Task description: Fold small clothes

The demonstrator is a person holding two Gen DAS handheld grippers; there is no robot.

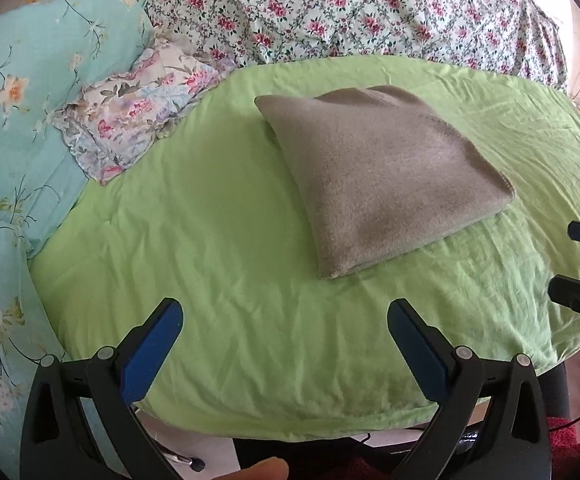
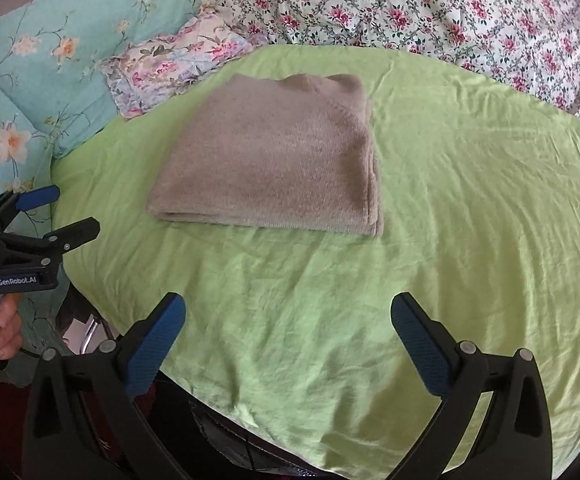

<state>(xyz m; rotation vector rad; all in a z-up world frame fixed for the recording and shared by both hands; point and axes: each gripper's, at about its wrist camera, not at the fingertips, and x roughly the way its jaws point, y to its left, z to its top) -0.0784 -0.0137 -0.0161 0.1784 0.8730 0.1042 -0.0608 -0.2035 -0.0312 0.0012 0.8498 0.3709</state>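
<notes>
The brown garment (image 2: 266, 160) lay folded square on the green sheet (image 2: 469, 208), both grippers clear: left gripper (image 1: 286, 320) and right gripper (image 2: 288, 316) spread wide, empty (fold looked finished). Next, probably fetching another piece.

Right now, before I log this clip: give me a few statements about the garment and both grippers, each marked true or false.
1. The brown garment lies folded on the green sheet. True.
2. The right gripper is clamped on the garment. False: its jaws are wide open and empty, well short of it.
3. The left gripper is open with nothing between its fingers. True.
4. The garment rests on the turquoise floral quilt. False: it sits on the green sheet, apart from the quilt.
</notes>
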